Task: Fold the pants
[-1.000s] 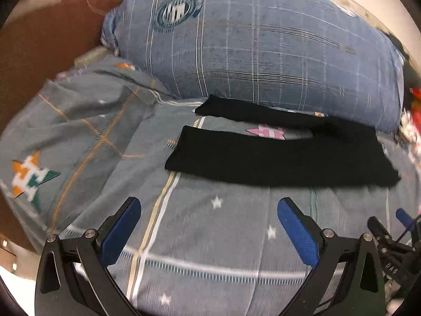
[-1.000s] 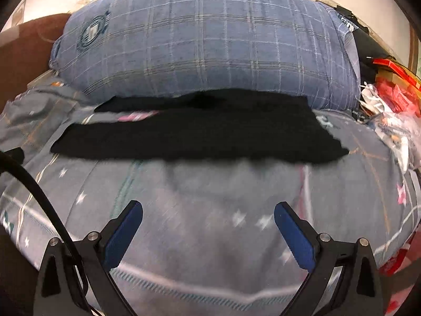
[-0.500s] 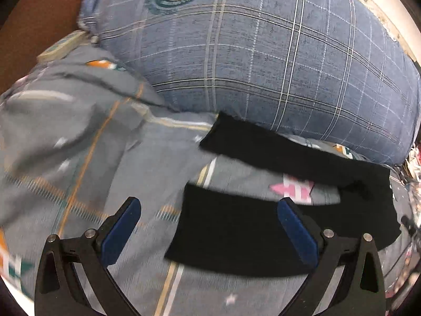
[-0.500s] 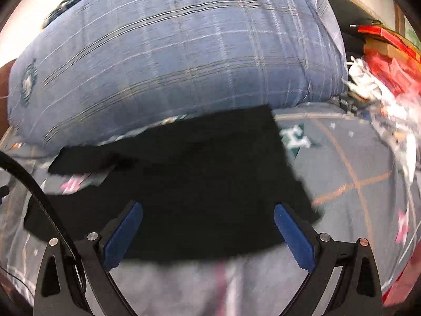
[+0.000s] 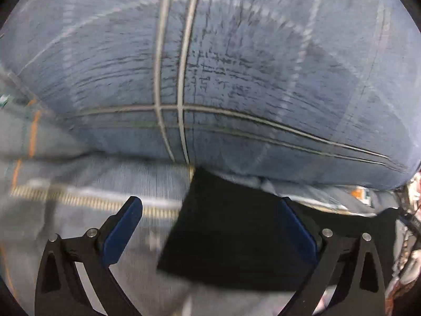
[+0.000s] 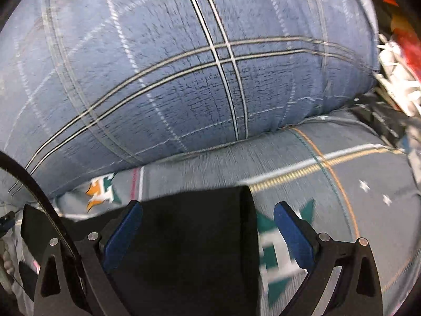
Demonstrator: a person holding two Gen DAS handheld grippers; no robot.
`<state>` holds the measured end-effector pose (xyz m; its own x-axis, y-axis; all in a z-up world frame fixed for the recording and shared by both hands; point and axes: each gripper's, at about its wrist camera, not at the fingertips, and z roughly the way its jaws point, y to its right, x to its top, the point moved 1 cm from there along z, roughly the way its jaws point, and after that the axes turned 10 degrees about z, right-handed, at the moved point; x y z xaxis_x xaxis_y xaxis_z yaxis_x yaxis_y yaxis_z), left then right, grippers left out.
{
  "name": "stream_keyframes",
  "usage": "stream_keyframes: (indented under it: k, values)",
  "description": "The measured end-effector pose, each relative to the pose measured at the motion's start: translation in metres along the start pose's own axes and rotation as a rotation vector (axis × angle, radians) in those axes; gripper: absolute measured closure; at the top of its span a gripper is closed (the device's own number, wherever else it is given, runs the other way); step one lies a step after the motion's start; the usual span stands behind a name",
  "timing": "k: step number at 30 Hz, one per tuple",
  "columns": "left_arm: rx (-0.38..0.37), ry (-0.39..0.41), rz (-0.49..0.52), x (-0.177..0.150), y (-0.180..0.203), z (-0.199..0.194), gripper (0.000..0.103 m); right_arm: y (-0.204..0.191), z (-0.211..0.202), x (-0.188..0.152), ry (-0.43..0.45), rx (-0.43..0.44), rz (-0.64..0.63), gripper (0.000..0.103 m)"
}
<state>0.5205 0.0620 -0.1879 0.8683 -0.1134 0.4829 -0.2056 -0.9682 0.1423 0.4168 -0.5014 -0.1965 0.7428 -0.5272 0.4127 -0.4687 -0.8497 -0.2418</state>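
**Both grippers spread wide over the black pants on the bed**

Left gripper (image 5: 210,226): jaws spread wide, nothing held. One end of the black pants (image 5: 231,234) lies between the blue fingertips (image 5: 123,226). Its left edge runs diagonally from far to near, and the right fingertip sits over the cloth. The fabric is flat, matte and uniformly black; motion blur hides seams and detail.

Right gripper (image 6: 208,229): jaws equally wide, nothing held. Here the other end of the pants (image 6: 189,250) fills the gap from the left fingertip to past the midline. Its right edge is straight and runs from far to near, ending short of the right fingertip, which stands over bare bedsheet (image 6: 355,210).

Both grippers point low along the bed toward the far side. Whether the fingertips touch the cloth cannot be told.

The grey sheet carries stars, stripes and teal-orange motifs. A large blue plaid pillow (image 6: 184,65) closes off the far side, just beyond the pants. Open sheet lies left of the pants in the left view and right of them in the right view. Red and white clutter (image 6: 400,52) occupies the far right edge
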Motion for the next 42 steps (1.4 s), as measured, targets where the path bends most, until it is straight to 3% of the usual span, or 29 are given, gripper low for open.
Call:
stream_keyframes:
  k: [7,9,10,11,12,13,15,24,27,31,34,40,42]
  values:
    - [0.037,-0.102,0.151,0.004,0.018,0.044,0.001,-0.012,0.031,0.005,-0.061,0.023,-0.062,0.001]
    - [0.035,-0.082,0.183,0.006,0.026,0.04,0.021,-0.013,0.038,0.005,-0.07,0.013,-0.074,0.002]
    - [0.018,-0.07,0.178,0.008,0.029,0.034,0.067,-0.014,0.041,0.004,-0.073,0.009,-0.074,0.011]
    - [-0.01,-0.077,0.167,0.01,0.029,0.03,0.089,-0.014,0.042,0.003,-0.082,0.019,-0.073,0.043]
    - [-0.011,-0.076,0.163,0.011,0.03,0.027,0.091,-0.015,0.043,0.001,-0.106,0.051,-0.064,0.062]
    - [0.004,-0.066,0.178,0.012,0.032,0.021,0.092,-0.014,0.04,-0.001,-0.114,0.072,-0.05,0.072]
    - [0.011,-0.044,0.192,0.012,0.036,0.008,0.094,-0.015,0.027,-0.003,-0.086,0.087,-0.042,0.077]
    - [-0.086,0.165,0.149,-0.011,0.041,-0.119,0.095,-0.021,-0.067,-0.026,0.03,0.176,-0.033,0.078]
    - [-0.084,0.239,0.167,-0.044,0.05,-0.169,0.095,-0.013,-0.097,-0.048,0.037,0.224,-0.024,0.079]
    - [-0.077,0.289,0.166,-0.108,0.035,-0.201,0.098,0.012,-0.119,-0.089,0.015,0.274,0.009,0.079]
    - [-0.066,0.284,0.155,-0.164,0.023,-0.205,0.098,0.043,-0.12,-0.134,-0.031,0.293,0.047,0.079]
    - [-0.034,0.175,0.064,-0.247,-0.01,-0.179,0.098,0.093,-0.106,-0.206,-0.09,0.327,0.158,0.08]
    - [-0.016,0.169,0.017,-0.267,-0.023,-0.183,0.098,0.101,-0.11,-0.214,-0.072,0.325,0.193,0.063]
